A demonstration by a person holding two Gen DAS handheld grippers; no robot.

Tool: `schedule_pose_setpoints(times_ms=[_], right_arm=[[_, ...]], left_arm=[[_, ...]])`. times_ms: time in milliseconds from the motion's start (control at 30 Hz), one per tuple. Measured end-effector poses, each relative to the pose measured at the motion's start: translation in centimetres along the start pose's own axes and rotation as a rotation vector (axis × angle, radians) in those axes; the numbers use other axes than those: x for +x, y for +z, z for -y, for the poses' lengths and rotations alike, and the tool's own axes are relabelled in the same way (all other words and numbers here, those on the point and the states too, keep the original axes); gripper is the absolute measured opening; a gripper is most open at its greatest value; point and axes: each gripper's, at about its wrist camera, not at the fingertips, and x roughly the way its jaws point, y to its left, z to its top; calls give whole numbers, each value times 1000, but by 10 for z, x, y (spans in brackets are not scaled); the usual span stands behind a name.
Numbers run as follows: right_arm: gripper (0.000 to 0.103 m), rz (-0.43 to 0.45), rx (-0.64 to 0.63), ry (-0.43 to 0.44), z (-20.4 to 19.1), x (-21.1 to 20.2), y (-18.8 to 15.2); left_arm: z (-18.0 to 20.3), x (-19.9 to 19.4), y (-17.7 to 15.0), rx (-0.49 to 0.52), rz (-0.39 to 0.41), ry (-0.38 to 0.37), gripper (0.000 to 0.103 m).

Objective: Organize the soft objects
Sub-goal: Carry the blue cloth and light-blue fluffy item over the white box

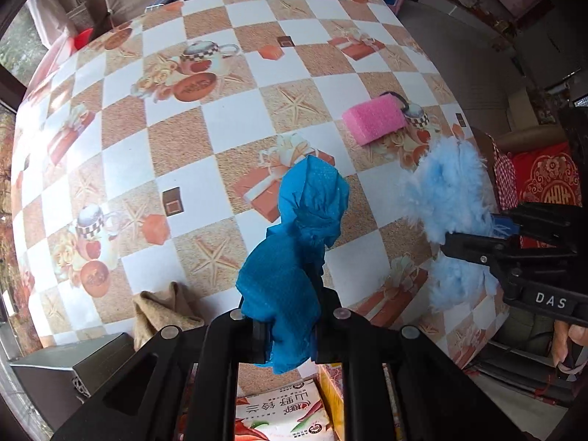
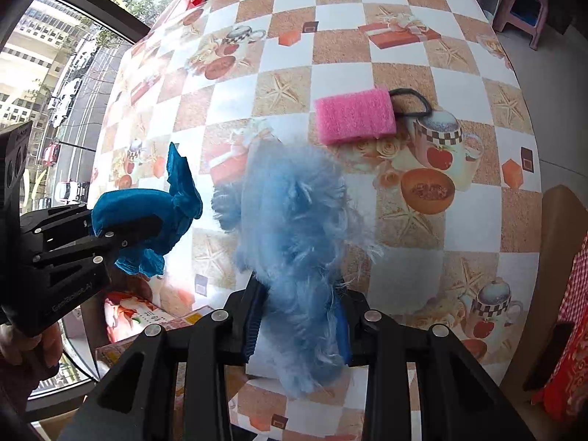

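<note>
My left gripper (image 1: 290,334) is shut on a crumpled deep-blue cloth (image 1: 297,242), which it holds above the checkered table (image 1: 176,139). In the right wrist view the same left gripper (image 2: 128,235) carries the blue cloth (image 2: 147,209) at the left. Just above the table's near edge, my right gripper (image 2: 297,327) is shut on a fluffy light-blue duster-like piece (image 2: 294,217). The left wrist view shows that right gripper (image 1: 477,233) and its fluffy piece (image 1: 448,191) at the right. A pink sponge (image 1: 373,119) (image 2: 354,115) lies on the table beyond both.
A black hair tie (image 2: 411,101) lies beside the sponge. A beige cloth (image 1: 165,312) sits at the table's near edge, by a dark box (image 1: 73,375). Printed bags (image 1: 283,415) lie below the edge. Red cushions (image 1: 547,180) are at the right, and a pink stool (image 2: 522,11) stands far right.
</note>
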Motion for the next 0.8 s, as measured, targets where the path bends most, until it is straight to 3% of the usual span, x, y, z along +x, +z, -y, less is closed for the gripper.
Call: schedule_pose_setpoints(times_ms=[200,367,800], right_arm=[[35,36,-43,20,-26,-13,7],[35,60,-98,41,-70,-18,12],[35,54,-261,87,-175,-19,-4]], left_arm=[[-2,-25,-10,-35,64,21,15],[-17,-49,-31,-69,106,31,15],[-57,-91,-112,-183,166,28,15]])
